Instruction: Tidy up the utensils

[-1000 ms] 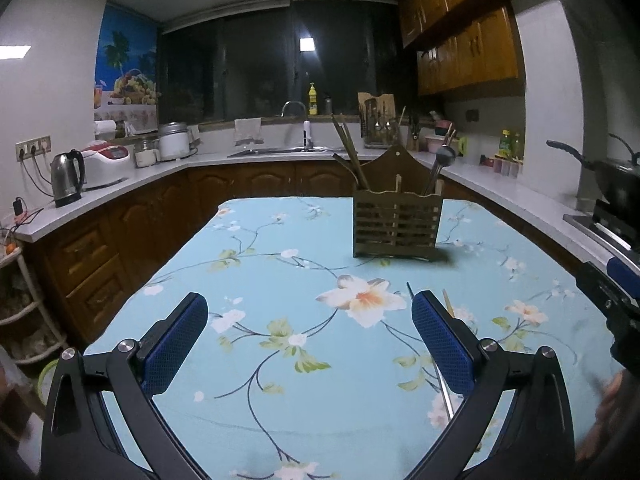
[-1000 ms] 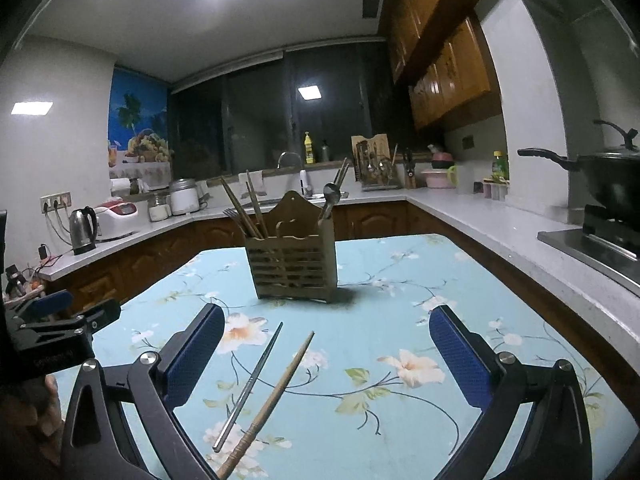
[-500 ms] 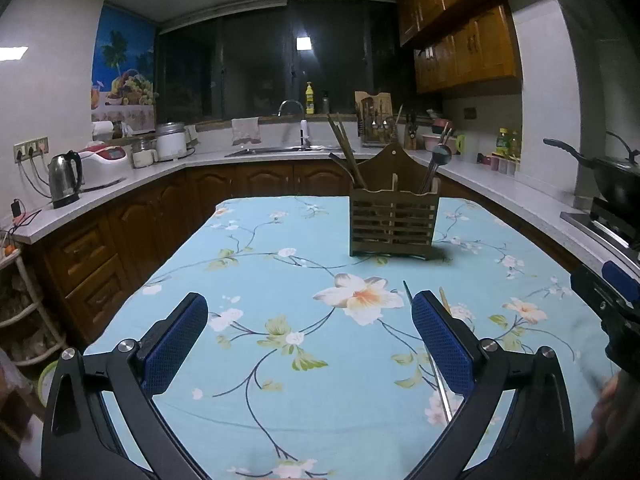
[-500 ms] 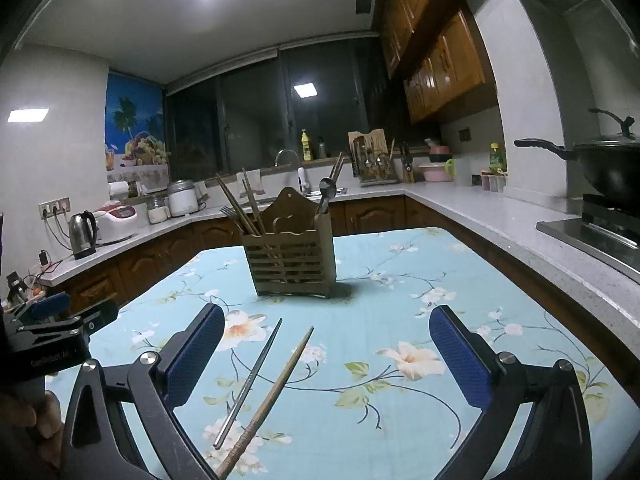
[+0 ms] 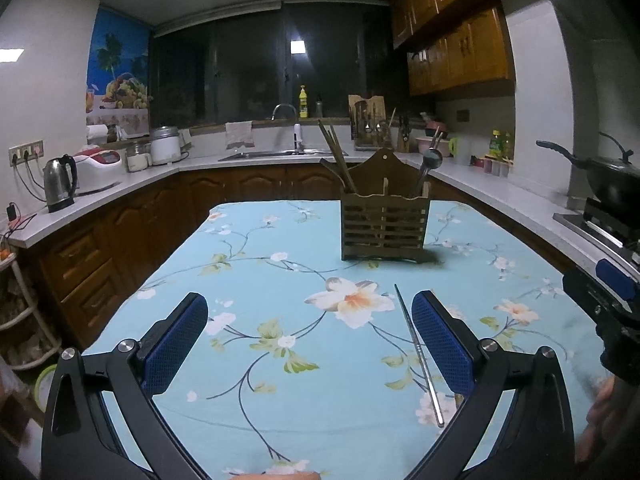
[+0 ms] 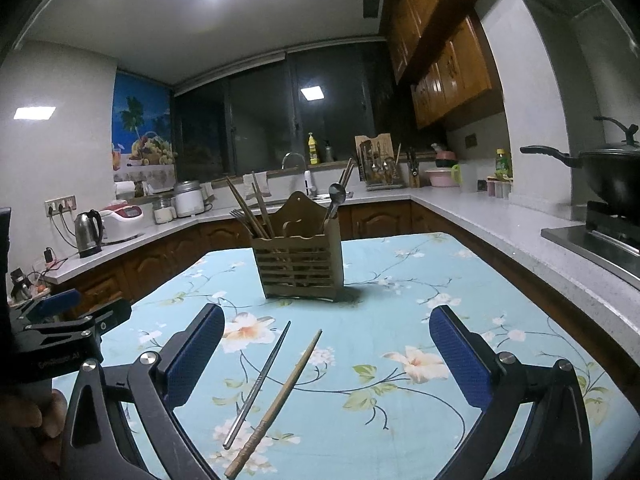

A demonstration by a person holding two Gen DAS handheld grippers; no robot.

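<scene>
A wooden slatted utensil holder (image 5: 384,220) (image 6: 300,264) stands mid-table with chopsticks and a spoon in it. A metal chopstick (image 6: 258,384) (image 5: 418,354) and a wooden chopstick (image 6: 276,402) lie side by side on the floral tablecloth. My left gripper (image 5: 308,344) is open and empty above the near table, the metal chopstick just inside its right finger (image 5: 442,346). My right gripper (image 6: 324,358) is open and empty, with both chopsticks between its fingers.
The table with the blue floral cloth (image 5: 280,300) is ringed by white counters. A kettle (image 5: 60,184) and rice cooker stand at left, a sink at the back, a black wok (image 6: 608,176) on the stove at right.
Both views have shifted slightly; the holder sits a little lower and nearer in the right view. The chopsticks have not moved. Both grippers stay open.
</scene>
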